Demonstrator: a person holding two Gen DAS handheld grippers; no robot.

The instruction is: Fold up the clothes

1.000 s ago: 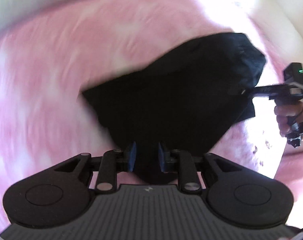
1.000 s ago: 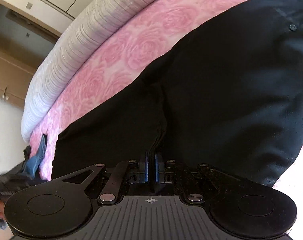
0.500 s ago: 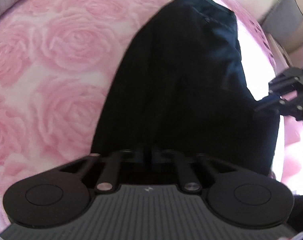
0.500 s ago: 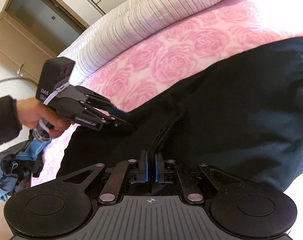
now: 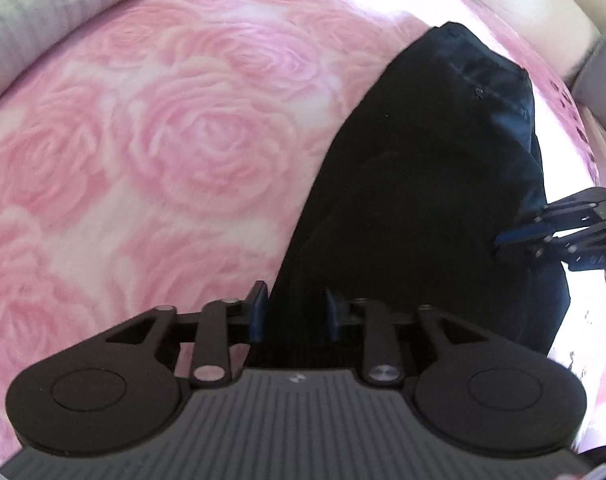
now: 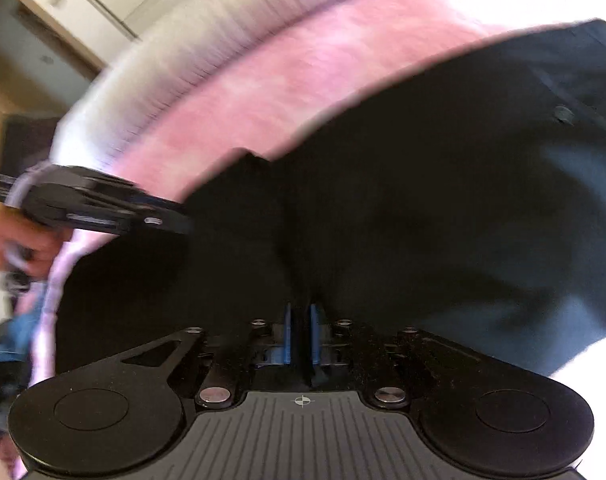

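Observation:
Black trousers [image 5: 415, 200] lie on a pink rose-patterned bedspread [image 5: 163, 152]. My left gripper [image 5: 293, 312] is open, its blue pads either side of the trousers' near left edge. My right gripper [image 6: 300, 332] is shut on a fold of the black trousers [image 6: 423, 208]. The right gripper also shows at the right edge of the left wrist view [image 5: 515, 240], at the trousers' right edge. The left gripper shows in the blurred right wrist view [image 6: 159, 216], at the trousers' left edge.
A grey striped pillow [image 5: 27, 12] lies along the far left of the bed; it also shows in the right wrist view [image 6: 175, 68]. Blue denim clothing [image 6: 7, 340] sits off the bed's left edge. Wooden cupboards [image 6: 35, 28] stand behind.
My left gripper has opened from shut around the trousers' edge. The right gripper has stayed shut on the fold while its view swings and blurs.

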